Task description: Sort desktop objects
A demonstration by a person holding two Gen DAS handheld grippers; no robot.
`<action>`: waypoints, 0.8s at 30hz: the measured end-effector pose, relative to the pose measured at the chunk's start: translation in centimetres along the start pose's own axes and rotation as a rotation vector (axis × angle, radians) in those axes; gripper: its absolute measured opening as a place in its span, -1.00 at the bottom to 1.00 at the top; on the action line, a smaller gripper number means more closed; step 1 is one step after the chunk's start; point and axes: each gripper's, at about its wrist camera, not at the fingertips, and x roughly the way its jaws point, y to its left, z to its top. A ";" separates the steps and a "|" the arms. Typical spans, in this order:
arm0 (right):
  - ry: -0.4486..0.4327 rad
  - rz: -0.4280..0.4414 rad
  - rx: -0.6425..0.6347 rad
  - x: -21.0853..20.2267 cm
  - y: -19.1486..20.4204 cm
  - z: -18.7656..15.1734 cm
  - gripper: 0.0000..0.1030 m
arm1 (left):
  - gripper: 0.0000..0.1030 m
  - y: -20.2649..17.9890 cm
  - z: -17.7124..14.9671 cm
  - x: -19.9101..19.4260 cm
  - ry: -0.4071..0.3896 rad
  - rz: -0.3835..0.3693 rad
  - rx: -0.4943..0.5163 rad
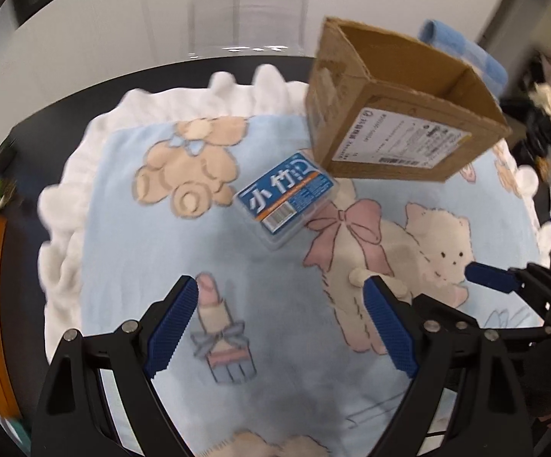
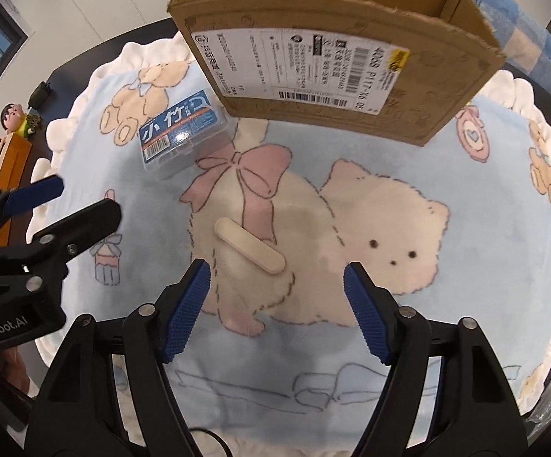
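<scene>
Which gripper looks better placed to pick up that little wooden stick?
The right gripper, probably: its open fingers point straight at the wooden stick lying just ahead. The left gripper, also open, sits off to the side.

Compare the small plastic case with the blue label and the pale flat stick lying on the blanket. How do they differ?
The plastic case is a clear box with a blue printed label and barcode; the stick is plain, pale and unmarked. The case is thick and rectangular, while the stick is thin, narrow and round-ended. The case lies beside the cardboard box; the stick lies nearer the right hand-held gripper. Both rest flat on the blanket, ungrasped.
</scene>
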 end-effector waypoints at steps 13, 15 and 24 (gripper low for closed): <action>0.047 -0.006 0.002 3.8 1.5 1.3 0.29 | 0.70 0.1 3.7 5.0 0.084 0.000 0.210; 0.053 -0.014 -0.008 4.3 1.8 1.5 0.28 | 0.70 0.0 4.1 5.7 0.092 0.000 0.242; 0.083 -0.032 -0.038 6.4 2.3 1.7 0.27 | 0.70 -0.5 5.0 8.3 0.105 -0.003 0.340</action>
